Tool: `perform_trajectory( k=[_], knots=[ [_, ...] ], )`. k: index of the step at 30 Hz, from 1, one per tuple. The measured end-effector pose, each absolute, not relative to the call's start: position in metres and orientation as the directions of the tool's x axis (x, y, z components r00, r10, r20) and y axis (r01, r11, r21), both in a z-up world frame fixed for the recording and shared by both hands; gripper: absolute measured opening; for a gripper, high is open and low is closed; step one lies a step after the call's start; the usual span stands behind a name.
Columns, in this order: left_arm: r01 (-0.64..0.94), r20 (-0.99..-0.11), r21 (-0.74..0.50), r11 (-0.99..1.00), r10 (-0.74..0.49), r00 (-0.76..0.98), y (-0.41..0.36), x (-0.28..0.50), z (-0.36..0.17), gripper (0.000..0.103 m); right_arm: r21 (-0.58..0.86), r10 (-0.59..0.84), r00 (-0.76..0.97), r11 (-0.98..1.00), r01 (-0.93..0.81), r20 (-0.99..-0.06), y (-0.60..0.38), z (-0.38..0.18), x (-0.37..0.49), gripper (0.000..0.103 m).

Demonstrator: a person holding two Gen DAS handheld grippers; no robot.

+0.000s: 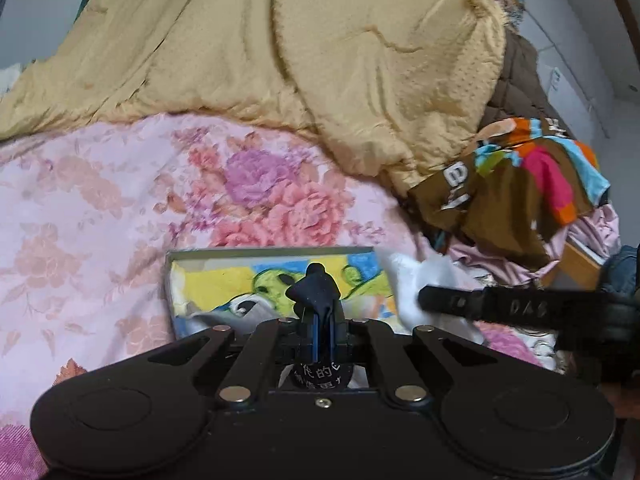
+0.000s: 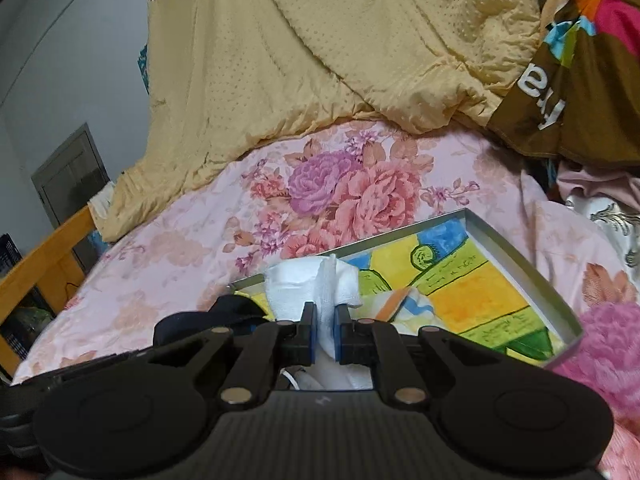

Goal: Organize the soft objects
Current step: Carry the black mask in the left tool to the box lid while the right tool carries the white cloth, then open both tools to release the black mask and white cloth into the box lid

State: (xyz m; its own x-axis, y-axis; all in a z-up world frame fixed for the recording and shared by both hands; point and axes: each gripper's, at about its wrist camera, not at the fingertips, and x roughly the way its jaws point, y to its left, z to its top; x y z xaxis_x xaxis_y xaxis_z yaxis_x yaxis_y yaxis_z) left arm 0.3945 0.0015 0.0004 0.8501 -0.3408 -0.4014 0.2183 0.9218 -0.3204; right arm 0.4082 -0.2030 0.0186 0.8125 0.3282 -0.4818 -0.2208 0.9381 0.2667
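Observation:
My left gripper is shut on a dark navy soft cloth that bunches up above the fingertips. It hovers over a shallow grey tray lined with a yellow, green and blue drawing, lying on the bed. My right gripper is shut on a white cloth, whose folds rise above the pads, over the tray. In the left wrist view the right gripper reaches in from the right with the white cloth. The dark cloth shows left of the right gripper.
The tray rests on a pink floral bedsheet. A yellow quilt is heaped behind it. A brown garment with bright patches lies at the right. A wooden bed rail and a grey cabinet door stand at the left.

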Motion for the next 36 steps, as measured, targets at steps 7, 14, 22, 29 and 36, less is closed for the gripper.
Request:
perform_trajectory(
  k=[7,14,22,29,36],
  knots=[
    [0.193,-0.421,-0.356,0.914,-0.342,0.84,0.016,0.41,-0.018,0.004,0.228,0.312,0.798,0.948,-0.223,-0.516,-0.187,0.004,0.424,0.009],
    [0.14,-0.472,-0.34,0.93,-0.297,0.83,0.021,0.415,-0.031,0.005,0.207,0.293,0.778,0.955,-0.212,-0.556,-0.181,-0.011,0.426,0.01],
    [0.138,-0.491,-0.329,0.934,-0.294,0.82,0.02,0.415,-0.031,0.006,0.205,0.281,0.767,0.959,-0.197,-0.577,-0.184,-0.015,0.425,0.014],
    [0.132,-0.509,-0.327,0.936,-0.292,0.81,0.019,0.416,-0.03,0.017,0.219,0.28,0.759,0.958,-0.184,-0.587,-0.188,-0.016,0.425,0.023],
    [0.132,-0.499,-0.34,0.931,-0.297,0.814,0.021,0.414,-0.029,0.031,0.23,0.276,0.767,0.958,-0.171,-0.579,-0.196,-0.009,0.416,0.037]
  ],
)
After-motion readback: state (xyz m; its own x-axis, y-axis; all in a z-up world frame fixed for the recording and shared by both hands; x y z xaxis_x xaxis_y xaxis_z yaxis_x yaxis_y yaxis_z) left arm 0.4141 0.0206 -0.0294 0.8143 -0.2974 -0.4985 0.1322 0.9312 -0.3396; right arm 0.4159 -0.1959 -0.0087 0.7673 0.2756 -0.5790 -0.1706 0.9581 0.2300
